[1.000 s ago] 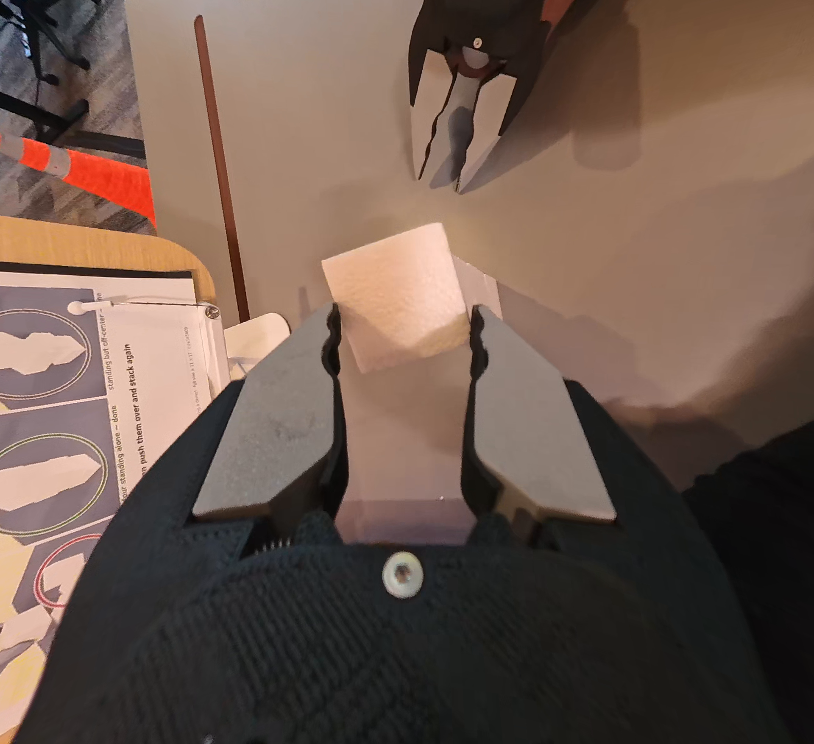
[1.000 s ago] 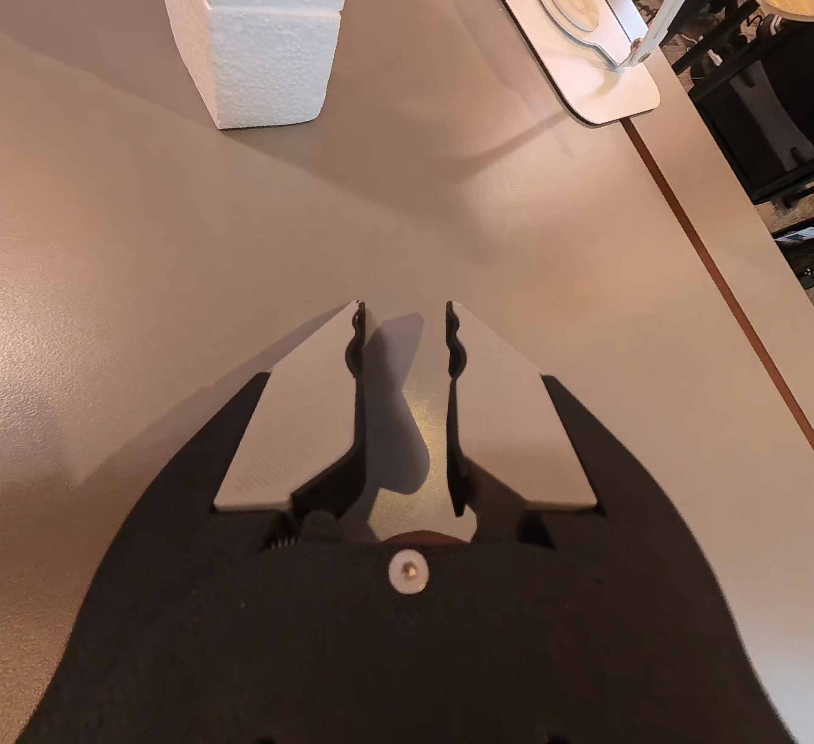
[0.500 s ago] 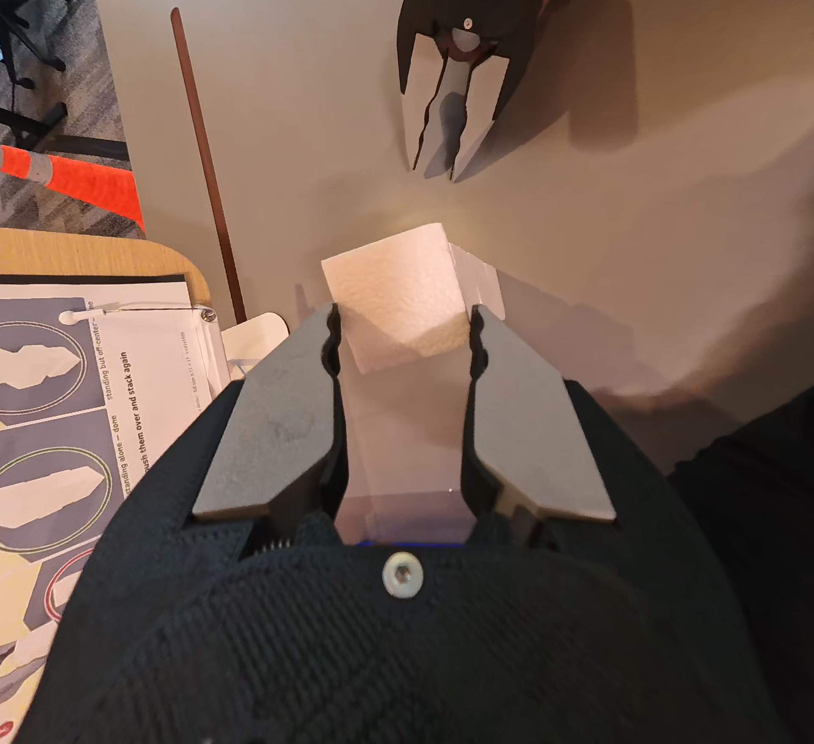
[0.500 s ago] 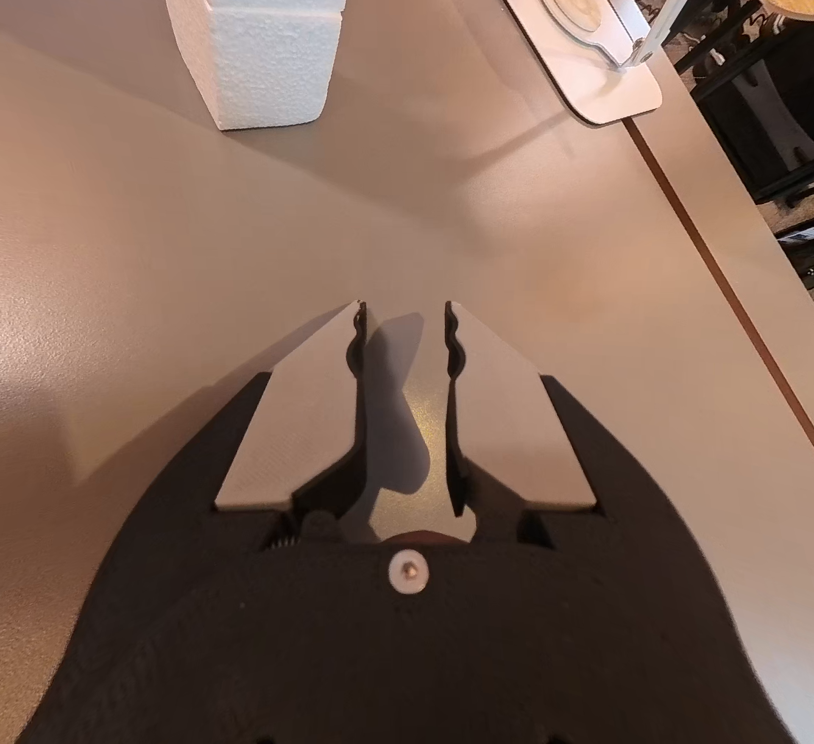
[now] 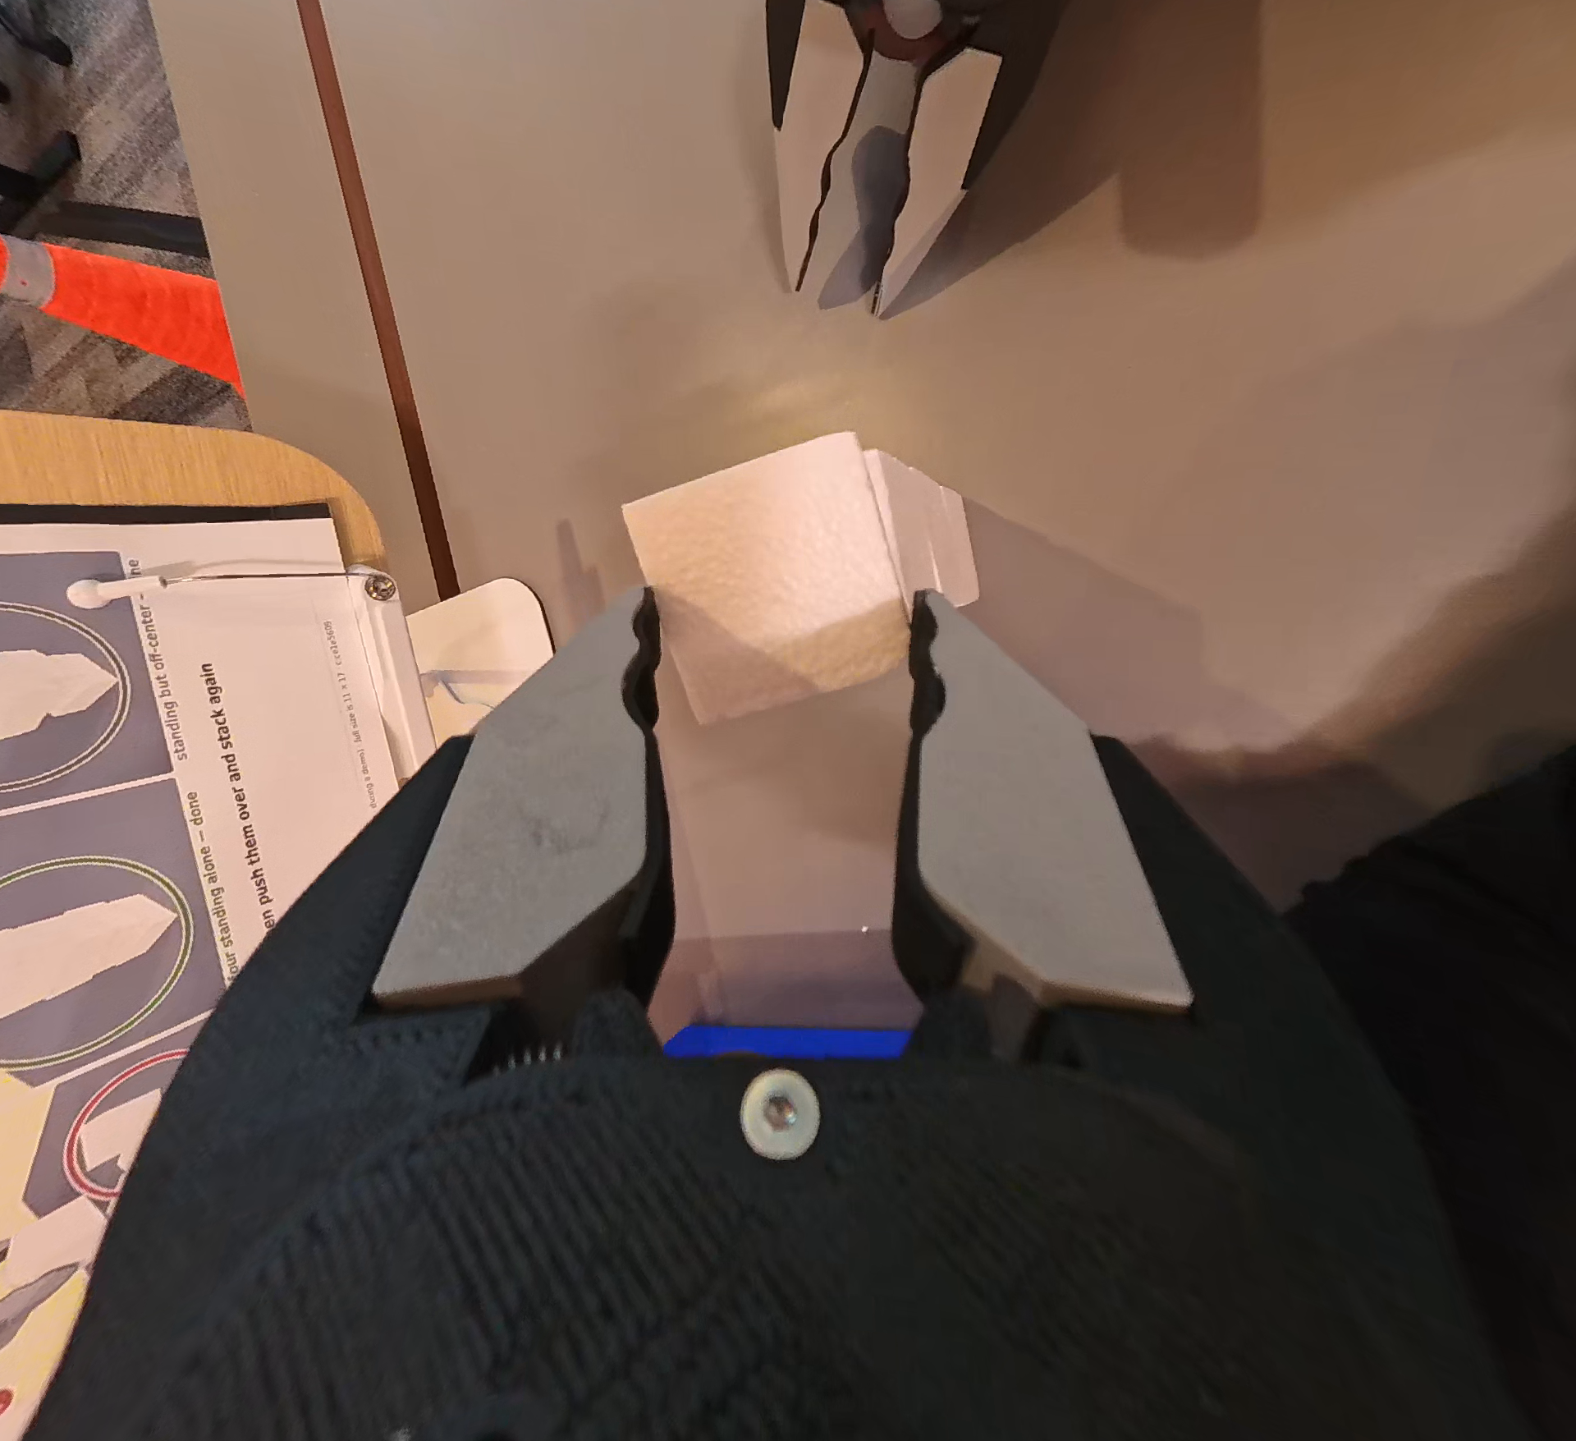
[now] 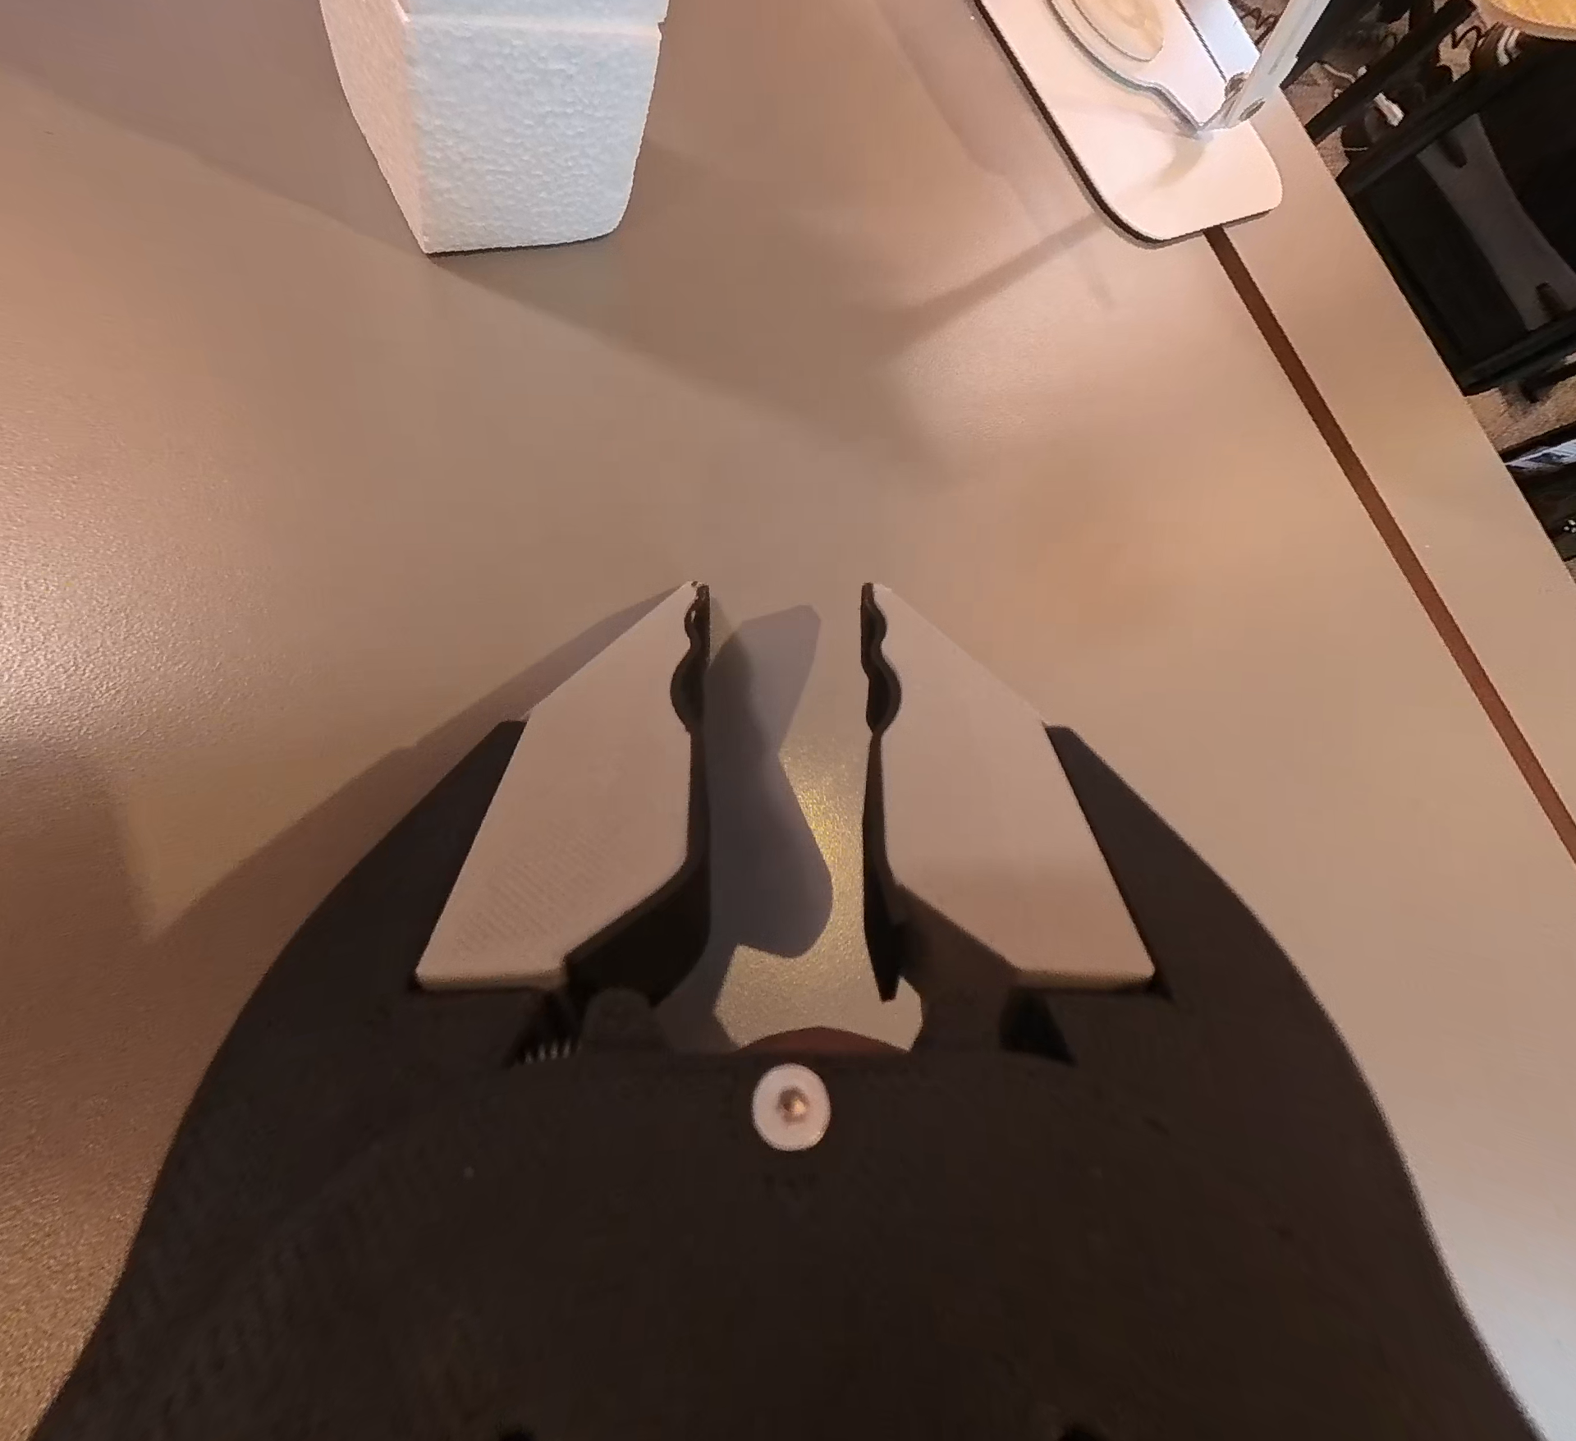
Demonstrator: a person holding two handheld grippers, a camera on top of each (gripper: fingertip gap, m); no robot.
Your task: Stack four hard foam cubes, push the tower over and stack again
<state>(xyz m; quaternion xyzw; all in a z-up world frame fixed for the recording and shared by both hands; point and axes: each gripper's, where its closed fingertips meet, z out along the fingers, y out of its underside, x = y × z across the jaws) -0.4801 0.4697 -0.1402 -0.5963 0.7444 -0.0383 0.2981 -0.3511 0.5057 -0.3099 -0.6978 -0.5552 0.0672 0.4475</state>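
In the left wrist view I look straight down on a tower of white foam cubes. My left gripper [image 5: 783, 607] is shut on the top foam cube [image 5: 767, 538], one finger on each side. The edges of the lower cubes [image 5: 929, 538] show just to its right, slightly offset. My right gripper [image 5: 840, 300] hovers over the grey table [image 5: 554, 163] beyond the tower, slightly open and empty. In the right wrist view, that gripper [image 6: 780, 590] is low over the table, and the tower's two lowest cubes [image 6: 520, 120] stand ahead at the upper left.
Printed sheets [image 5: 170, 718] lie on a wooden table [image 5: 170, 462] at the left. A brown seam [image 5: 367, 274] runs along the grey table. A white stand base [image 6: 1134, 78] sits at the far right by the table's edge [image 6: 1364, 513]. An orange object [image 5: 128, 308] is on the floor. The tips of one gripper are about 20 centimetres away from the tips of the other.
The left wrist view has shifted a little over the table while the top cube stays fixed between my left fingers. The right gripper and the tower's base have not moved.
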